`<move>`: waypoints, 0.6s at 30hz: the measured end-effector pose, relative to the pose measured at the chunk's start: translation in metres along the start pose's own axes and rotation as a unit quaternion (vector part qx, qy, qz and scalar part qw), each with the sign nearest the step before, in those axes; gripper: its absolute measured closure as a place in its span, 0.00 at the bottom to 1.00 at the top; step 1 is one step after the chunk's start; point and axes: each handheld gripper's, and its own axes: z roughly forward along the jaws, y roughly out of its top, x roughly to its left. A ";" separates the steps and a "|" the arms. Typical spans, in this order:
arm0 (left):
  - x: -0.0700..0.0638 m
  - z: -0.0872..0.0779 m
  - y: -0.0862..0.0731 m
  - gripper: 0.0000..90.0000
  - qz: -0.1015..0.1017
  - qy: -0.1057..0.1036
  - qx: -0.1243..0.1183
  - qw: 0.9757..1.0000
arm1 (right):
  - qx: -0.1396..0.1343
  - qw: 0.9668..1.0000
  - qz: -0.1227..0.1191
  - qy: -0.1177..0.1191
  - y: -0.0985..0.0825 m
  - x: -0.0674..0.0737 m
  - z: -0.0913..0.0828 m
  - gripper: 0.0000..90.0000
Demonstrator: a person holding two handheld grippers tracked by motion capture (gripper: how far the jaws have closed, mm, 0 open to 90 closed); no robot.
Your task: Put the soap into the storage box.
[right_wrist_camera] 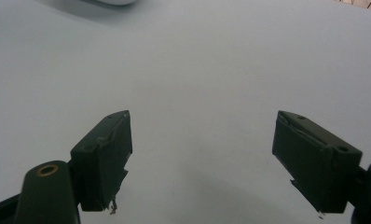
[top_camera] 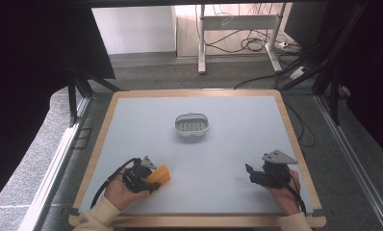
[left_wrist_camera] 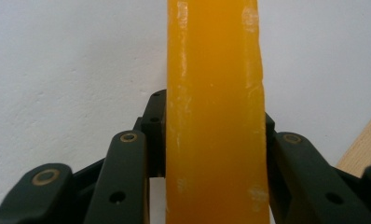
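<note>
Between the left gripper's (top_camera: 153, 179) clamped jaws sits the orange soap bar (left_wrist_camera: 216, 112), long axis running straight out past the tips; right gripper (right_wrist_camera: 200, 158) idles wide, holding nothing.

Bare table (top_camera: 237, 159) between both tools; white basket (top_camera: 191, 124) stands mid-table.

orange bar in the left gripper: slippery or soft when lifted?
The orange bar looks waxy and glossy like soap, so it is probably a bit slick. The left gripper pinches its flat faces with no visible denting, so it seems fairly stiff. Flat sides suggest it won't roll; the whitish scuffs hint that its edges chip.
</note>
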 end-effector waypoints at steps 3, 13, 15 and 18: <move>0.000 -0.001 0.000 0.69 0.000 -0.002 -0.001 1.000 | -0.003 1.000 -0.001 0.000 0.000 0.000 0.000 0.22; 0.003 -0.006 0.000 0.69 0.002 -0.013 -0.007 1.000 | -0.004 1.000 -0.002 -0.002 0.000 0.000 -0.001 0.22; 0.004 -0.007 -0.001 0.69 0.001 -0.014 -0.010 1.000 | -0.005 1.000 0.001 -0.001 0.000 0.000 -0.001 0.22; 0.006 -0.009 -0.001 0.69 0.000 -0.015 -0.014 1.000 | -0.005 1.000 0.002 -0.001 0.000 -0.001 -0.002 0.22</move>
